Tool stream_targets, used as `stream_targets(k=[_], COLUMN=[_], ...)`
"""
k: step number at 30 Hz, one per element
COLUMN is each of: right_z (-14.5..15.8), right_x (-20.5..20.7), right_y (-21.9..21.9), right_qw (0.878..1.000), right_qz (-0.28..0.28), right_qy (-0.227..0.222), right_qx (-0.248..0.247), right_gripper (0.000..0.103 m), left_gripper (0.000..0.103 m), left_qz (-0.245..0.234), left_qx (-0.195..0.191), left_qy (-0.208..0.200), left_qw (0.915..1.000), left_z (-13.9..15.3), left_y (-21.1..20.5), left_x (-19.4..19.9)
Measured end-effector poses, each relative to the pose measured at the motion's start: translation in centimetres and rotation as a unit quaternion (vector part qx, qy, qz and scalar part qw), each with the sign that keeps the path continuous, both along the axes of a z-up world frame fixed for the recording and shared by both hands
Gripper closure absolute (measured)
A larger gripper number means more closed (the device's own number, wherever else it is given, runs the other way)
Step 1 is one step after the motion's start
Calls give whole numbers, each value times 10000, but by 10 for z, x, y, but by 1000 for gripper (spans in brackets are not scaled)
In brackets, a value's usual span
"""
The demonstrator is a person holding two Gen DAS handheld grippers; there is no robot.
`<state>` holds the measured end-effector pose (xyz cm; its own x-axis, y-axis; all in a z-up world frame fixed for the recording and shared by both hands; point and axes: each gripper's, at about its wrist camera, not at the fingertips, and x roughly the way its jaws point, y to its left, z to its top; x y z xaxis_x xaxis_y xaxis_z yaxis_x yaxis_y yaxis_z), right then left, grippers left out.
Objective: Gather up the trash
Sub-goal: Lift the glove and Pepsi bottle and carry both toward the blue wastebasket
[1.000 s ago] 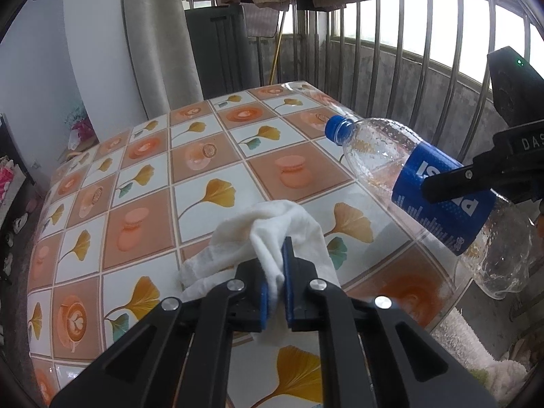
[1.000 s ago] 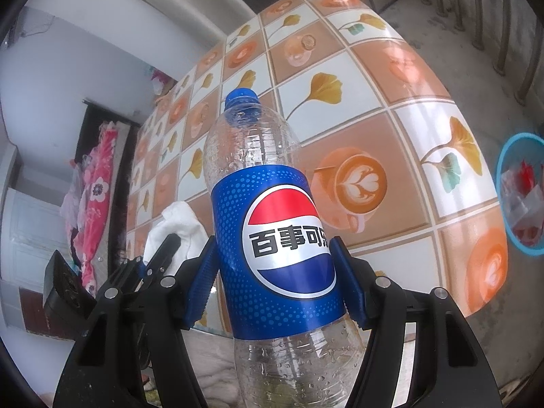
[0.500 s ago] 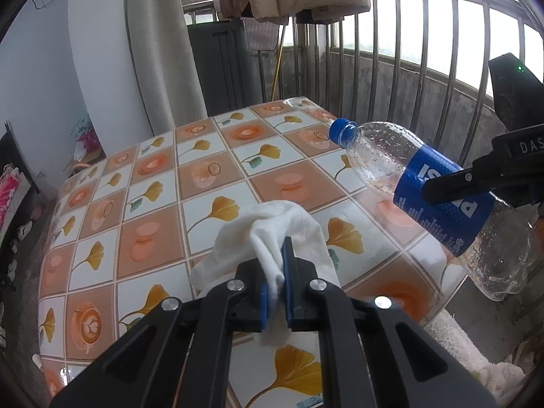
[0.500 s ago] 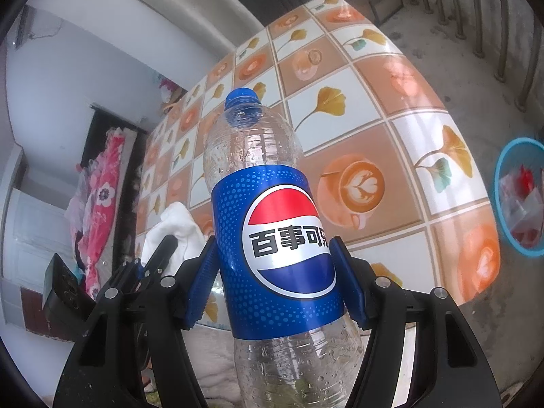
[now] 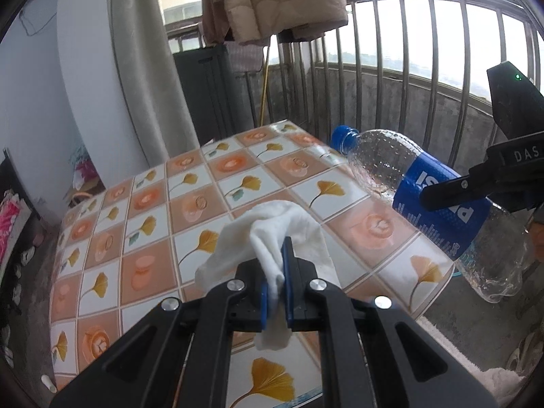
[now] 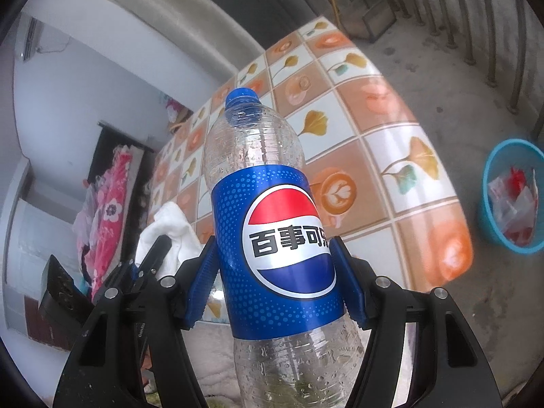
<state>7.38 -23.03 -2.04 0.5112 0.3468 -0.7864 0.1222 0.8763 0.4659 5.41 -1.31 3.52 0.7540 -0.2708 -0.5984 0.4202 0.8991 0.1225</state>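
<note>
Left wrist view first: left gripper angled down toward the table, blue pads pinched tight on a fold of a crumpled white tissue, held clear above the patterned tablecloth. Off to the right, right gripper reaching in from the edge, one black finger across the blue label of a clear plastic bottle — cap pointed toward the table's far corner, base hanging out past the table edge. Compared with a second ago: table lower and smaller in frame, more of the curtain and railing in sight, tissue grip unchanged.

Right wrist view next: right gripper pointed steeply down, jaws spread wide yet clamped on either side of the bottle at its label, cap away from the camera. Tissue and left gripper low at left. Blue basin with wrappers on the floor at right, beyond the table — more fully in frame than before, table farther below.
</note>
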Motion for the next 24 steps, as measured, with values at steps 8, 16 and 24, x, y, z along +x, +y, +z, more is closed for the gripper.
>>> stream_targets(k=[8, 16, 24], right_z=[14, 29, 35], right_x=[-27, -67, -125], right_y=[-35, -86, -158], right_qw=[9989, 9923, 9724], right_qz=[-407, -1132, -2216], right_qy=[-244, -491, -728], right_qx=[54, 55, 77], right_gripper=[42, 42, 42], left_gripper=[96, 96, 96], left_qz=[-382, -1058, -1992], left_qx=[30, -160, -438], left_qy=[-222, -189, 351], left_qw=[9990, 9941, 9783], left_z=[16, 32, 39], left_y=[-31, -80, -162], left_x=[-6, -3, 10])
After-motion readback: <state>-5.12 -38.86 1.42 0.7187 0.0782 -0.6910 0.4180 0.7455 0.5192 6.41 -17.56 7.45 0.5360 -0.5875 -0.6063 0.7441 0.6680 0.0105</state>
